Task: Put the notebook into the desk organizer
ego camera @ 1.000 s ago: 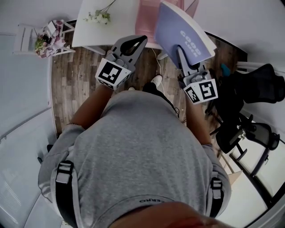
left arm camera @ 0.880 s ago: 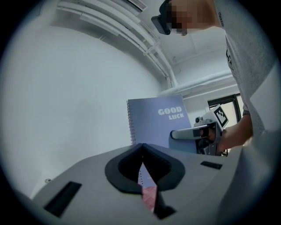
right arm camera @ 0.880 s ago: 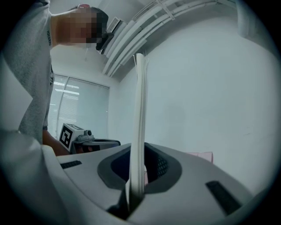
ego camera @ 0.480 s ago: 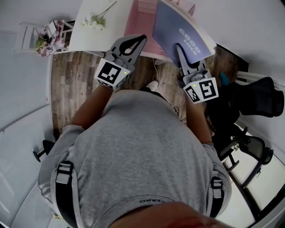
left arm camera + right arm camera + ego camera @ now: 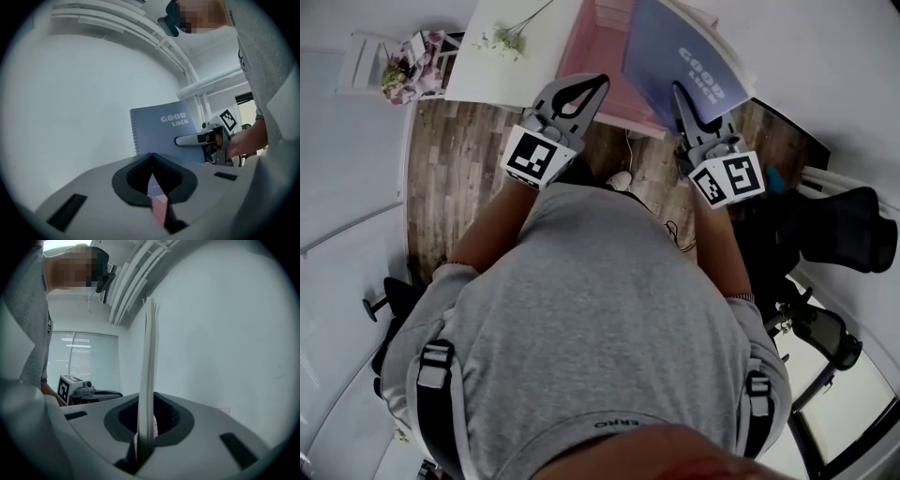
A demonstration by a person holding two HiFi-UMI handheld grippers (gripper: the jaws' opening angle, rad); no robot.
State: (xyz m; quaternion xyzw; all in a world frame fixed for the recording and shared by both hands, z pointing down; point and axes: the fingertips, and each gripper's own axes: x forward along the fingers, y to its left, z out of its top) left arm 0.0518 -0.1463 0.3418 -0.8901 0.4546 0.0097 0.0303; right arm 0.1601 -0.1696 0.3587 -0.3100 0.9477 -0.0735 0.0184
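Observation:
A blue-grey spiral notebook (image 5: pixel 680 58) printed "GOOD LUCK" is held upright by its lower edge in my right gripper (image 5: pixel 679 91), which is shut on it. It hangs over the right part of the pink desk organizer (image 5: pixel 598 52) on the white table (image 5: pixel 487 66). In the right gripper view the notebook (image 5: pixel 149 366) stands edge-on between the jaws. My left gripper (image 5: pixel 596 82) floats left of it above the organizer's near edge, shut and empty. The left gripper view shows the notebook's cover (image 5: pixel 157 133) and the right gripper (image 5: pixel 187 140) clamped on it.
A flower sprig (image 5: pixel 511 37) lies on the table's left part. A small white rack with flowers (image 5: pixel 401 73) stands on the wooden floor at far left. Black office chairs (image 5: pixel 848 225) are at the right. A white wall fills both gripper views.
Both grippers and the notebook have come closer to the table; the notebook now overlaps the pink organizer more. The grip on the notebook is unchanged.

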